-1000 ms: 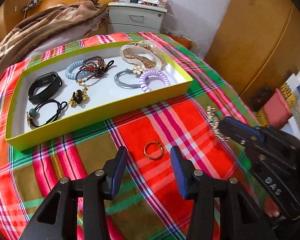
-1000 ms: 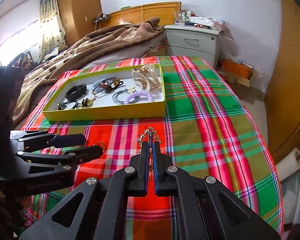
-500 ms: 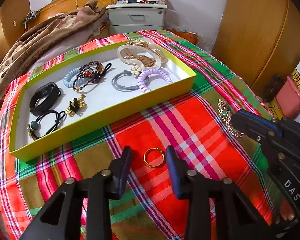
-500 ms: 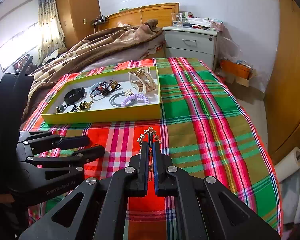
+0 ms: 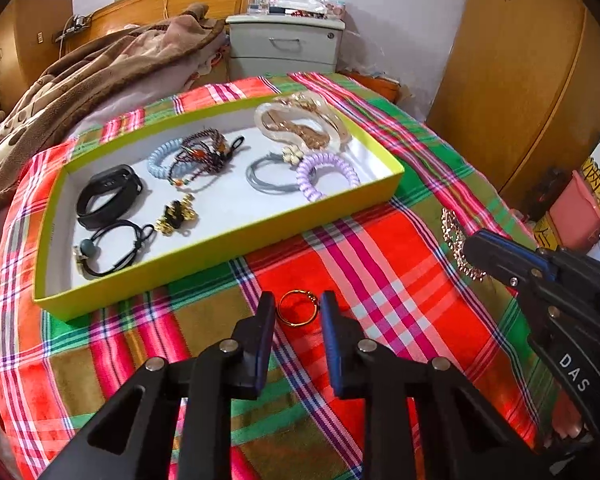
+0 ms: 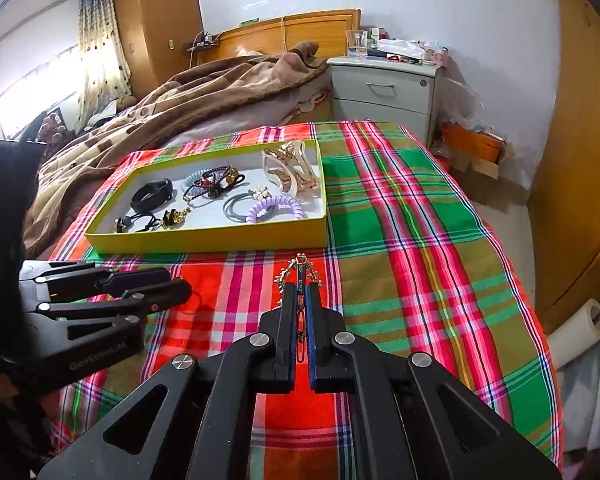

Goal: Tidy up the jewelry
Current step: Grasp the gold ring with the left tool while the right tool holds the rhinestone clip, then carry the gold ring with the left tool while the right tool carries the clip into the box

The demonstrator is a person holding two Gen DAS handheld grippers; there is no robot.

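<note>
Left gripper [image 5: 296, 308] is closing in, jaws narrowing around the gold ring [image 5: 297, 307], which lies flat on the plaid cloth [image 5: 400, 280] right between the fingertips, not yet visibly pinched. Over on the other side, the right gripper [image 6: 300, 292] is clamped tight on a gold chain piece [image 6: 298, 270], near the yellow tray [image 5: 220, 236] of hair ties and bracelets.
</note>
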